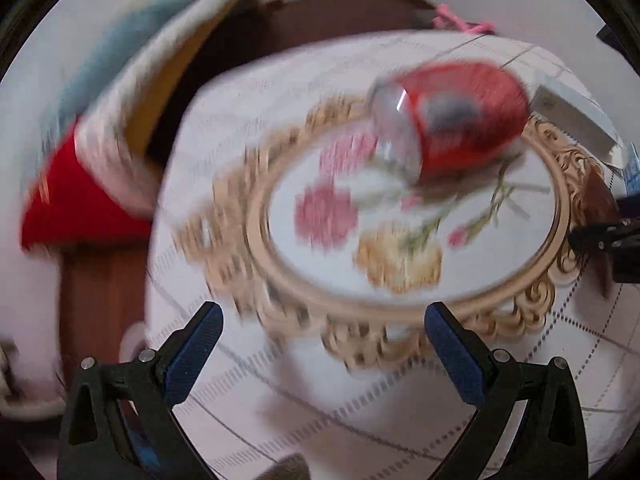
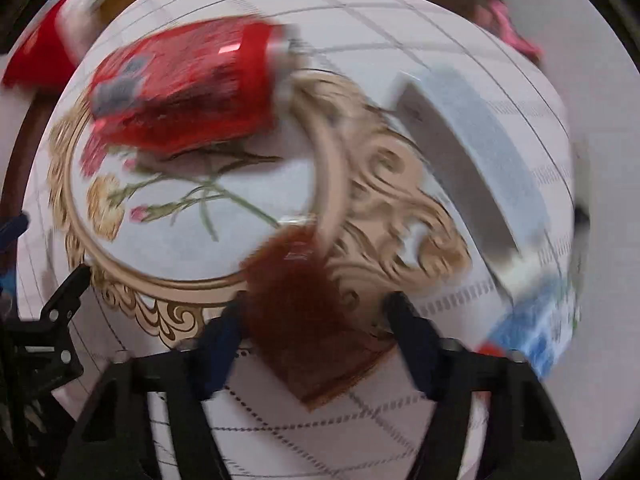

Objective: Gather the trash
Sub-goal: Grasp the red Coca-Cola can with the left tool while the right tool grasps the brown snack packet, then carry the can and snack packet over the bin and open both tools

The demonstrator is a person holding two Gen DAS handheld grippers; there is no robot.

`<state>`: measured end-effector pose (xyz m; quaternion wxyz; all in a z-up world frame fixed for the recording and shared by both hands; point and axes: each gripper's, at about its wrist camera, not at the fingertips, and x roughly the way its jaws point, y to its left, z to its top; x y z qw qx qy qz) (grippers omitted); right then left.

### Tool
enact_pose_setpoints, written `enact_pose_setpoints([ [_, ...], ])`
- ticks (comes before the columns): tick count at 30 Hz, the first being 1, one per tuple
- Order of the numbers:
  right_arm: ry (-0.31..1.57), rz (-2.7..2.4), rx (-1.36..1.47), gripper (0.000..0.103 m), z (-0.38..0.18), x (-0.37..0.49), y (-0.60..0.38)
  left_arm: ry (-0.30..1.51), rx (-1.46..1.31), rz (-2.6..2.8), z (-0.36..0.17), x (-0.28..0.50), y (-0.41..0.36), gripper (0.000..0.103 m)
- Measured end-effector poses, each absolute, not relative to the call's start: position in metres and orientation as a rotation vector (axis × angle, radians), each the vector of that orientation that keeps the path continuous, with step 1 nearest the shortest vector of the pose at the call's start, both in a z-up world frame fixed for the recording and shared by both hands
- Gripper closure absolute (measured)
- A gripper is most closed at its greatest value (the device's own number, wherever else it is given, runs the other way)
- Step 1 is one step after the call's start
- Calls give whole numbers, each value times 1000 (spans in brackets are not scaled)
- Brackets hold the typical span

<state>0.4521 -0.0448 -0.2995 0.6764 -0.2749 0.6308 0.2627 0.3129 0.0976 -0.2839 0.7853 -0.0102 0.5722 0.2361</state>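
Straddling a brown wrapper (image 2: 308, 320) near the table (image 2: 360, 432) edge, right gripper (image 2: 316, 320) is spread wide, not clamping, left gripper (image 1: 322, 324) wide and empty, red can (image 1: 460, 120) lying farther in on the floral centre beside a white box (image 1: 576, 120).

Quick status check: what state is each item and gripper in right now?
red can: lying on its side on the tablecloth, untouched.
brown wrapper: flat on the table, between the right gripper jaws, not visibly clamped.
white box: lying flat, untouched.
left gripper: open, empty.
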Motion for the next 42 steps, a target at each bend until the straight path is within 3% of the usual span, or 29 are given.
enact_pose_setpoints([
  [4, 1484, 459, -361, 43, -295, 469, -79, 1151, 228, 388, -253, 358, 89, 0],
  [8, 1500, 385, -203, 43, -295, 484, -106, 1187, 398, 200, -247, 396, 92, 0],
  [10, 1541, 361, -131, 36, -297, 493, -116, 1226, 441, 89, -253, 416, 89, 0],
  [12, 1562, 356, -71, 27, -296, 499, -127, 1278, 412, -2, -261, 436, 93, 0],
  [19, 1548, 372, -112, 27, -293, 492, -144, 1412, 349, -175, -298, 469, 83, 1],
  [20, 1542, 372, -123, 27, -291, 485, -143, 1415, 350, -169, -301, 471, 83, 12],
  [21, 1533, 372, -142, 27, -291, 485, -143, 1418, 335, -165, -304, 471, 83, 16],
  [31, 1449, 412, -233, 27, -293, 460, -109, 1439, -124, 211, -307, 415, 125, 17],
  [36, 1433, 404, -304, 27, -298, 446, -98, 1357, -108, 245, -309, 401, 120, 17],
  [39, 1410, 376, -360, 31, -298, 436, -90, 1339, -109, 254, -312, 388, 112, 23],
  [41, 1392, 353, -385, 39, -297, 429, -88, 1332, -113, 277, -311, 383, 114, 24],
  [42, 1383, 356, -379, 48, -295, 427, -88, 1314, -113, 289, -311, 365, 123, 24],
])
